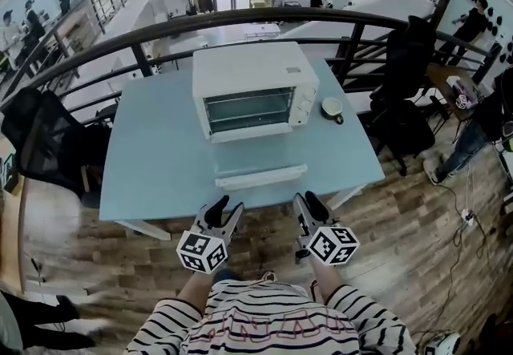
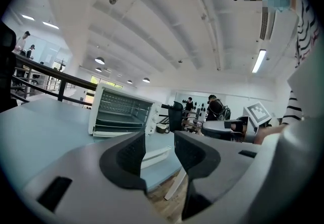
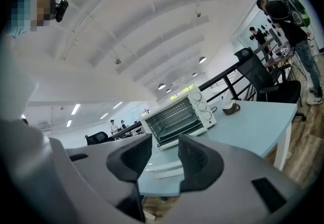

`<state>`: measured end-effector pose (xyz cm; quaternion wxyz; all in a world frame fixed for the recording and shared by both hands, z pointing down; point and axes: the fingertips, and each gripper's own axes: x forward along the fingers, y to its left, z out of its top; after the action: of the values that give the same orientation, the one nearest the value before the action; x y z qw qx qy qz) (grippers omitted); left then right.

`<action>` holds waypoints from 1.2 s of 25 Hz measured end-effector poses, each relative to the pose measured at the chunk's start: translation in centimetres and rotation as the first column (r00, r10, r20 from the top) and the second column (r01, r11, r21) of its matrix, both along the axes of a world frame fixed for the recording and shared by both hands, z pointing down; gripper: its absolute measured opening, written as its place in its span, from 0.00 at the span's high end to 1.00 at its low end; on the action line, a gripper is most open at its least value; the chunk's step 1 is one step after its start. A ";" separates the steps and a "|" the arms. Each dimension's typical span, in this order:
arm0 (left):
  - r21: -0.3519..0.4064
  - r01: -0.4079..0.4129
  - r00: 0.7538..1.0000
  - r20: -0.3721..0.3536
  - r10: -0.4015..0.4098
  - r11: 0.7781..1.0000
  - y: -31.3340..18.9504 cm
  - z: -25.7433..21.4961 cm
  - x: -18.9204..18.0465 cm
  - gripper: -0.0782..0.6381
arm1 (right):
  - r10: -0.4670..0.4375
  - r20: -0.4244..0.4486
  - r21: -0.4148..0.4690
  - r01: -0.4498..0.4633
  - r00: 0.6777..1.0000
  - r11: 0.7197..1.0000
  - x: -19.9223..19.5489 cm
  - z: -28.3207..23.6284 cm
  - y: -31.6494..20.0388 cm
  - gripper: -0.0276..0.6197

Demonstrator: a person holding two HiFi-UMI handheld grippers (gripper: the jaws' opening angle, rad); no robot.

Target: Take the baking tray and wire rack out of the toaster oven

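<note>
The white toaster oven stands at the middle of the pale blue table. Its door hangs down open toward me. Shelves show inside, in the left gripper view and the right gripper view; I cannot tell wire rack from baking tray. My left gripper and right gripper hover side by side over the table's near edge, short of the door. Each one points at the oven, jaws apart with nothing between them. The oven shows beyond the left gripper and the right gripper.
A cup sits on the table right of the oven. A black railing curves behind the table. Black chairs stand at the left and right. Wooden floor lies around me, and people stand far off.
</note>
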<state>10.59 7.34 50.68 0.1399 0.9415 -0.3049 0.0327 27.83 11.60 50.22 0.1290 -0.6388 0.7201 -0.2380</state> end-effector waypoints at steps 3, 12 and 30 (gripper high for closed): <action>-0.009 0.032 0.999 -0.007 -0.032 0.999 -2.0 0.1 0.1 0.67 | 0.002 0.043 0.002 -0.002 0.999 1.000 0.8 0.0 -2.2 0.72; -0.079 0.041 0.997 -0.058 -0.046 0.996 -9.7 0.2 -1.6 0.67 | 0.093 0.130 -0.006 -0.093 0.987 0.996 0.5 0.4 -9.0 0.72; -0.281 -0.062 0.976 -0.218 0.000 0.958 -23.2 1.5 -1.8 0.67 | 0.292 0.212 -0.001 -0.299 0.933 0.954 0.6 0.8 -18.9 0.72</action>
<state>8.84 -15.83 52.15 0.3062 0.9140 -0.2651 -0.0238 28.45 -7.27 51.05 0.2484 -0.7091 0.6018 -0.2707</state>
